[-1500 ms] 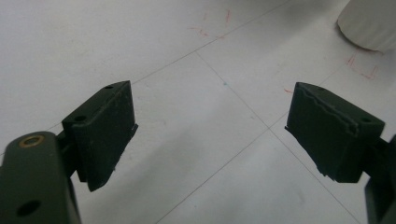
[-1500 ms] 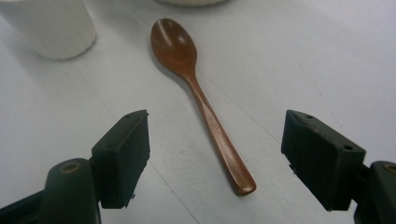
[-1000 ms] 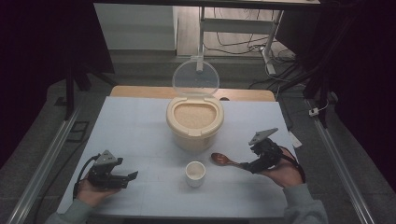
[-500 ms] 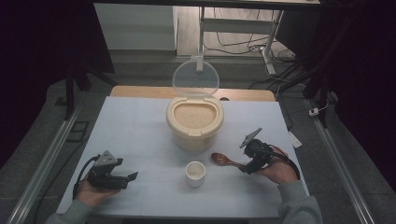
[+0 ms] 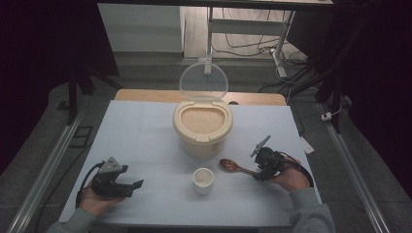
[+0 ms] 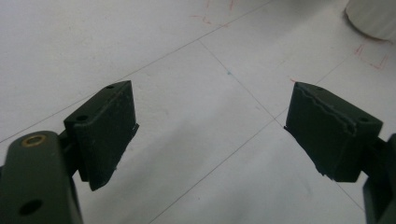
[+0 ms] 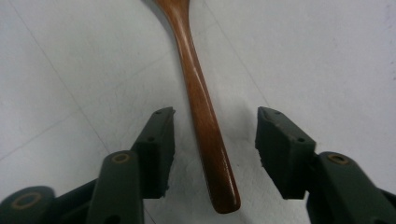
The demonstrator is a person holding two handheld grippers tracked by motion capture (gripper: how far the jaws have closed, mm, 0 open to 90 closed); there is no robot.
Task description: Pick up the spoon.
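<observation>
A brown wooden spoon (image 5: 232, 166) lies on the white table right of a small white cup (image 5: 203, 180). In the right gripper view its handle (image 7: 205, 126) runs between the two jaws, with a gap on each side. My right gripper (image 5: 257, 173) (image 7: 215, 144) sits low over the handle's end, and its jaws have just been closing without the pads touching the wood. My left gripper (image 5: 136, 185) (image 6: 210, 135) rests at the front left, open over bare table. A beige rice container (image 5: 202, 124) with its clear lid (image 5: 203, 80) raised stands at the centre.
The cup's base (image 6: 373, 18) appears at the top right corner of the left gripper view. Red marks (image 6: 373, 58) are drawn on the table surface. Metal rails (image 5: 53, 160) run along both sides of the table, and a wooden board (image 5: 145, 95) edges the far side.
My right gripper has come down and forward onto the spoon's handle end, its grey plate tilting more upright. The left gripper has stayed where it was.
</observation>
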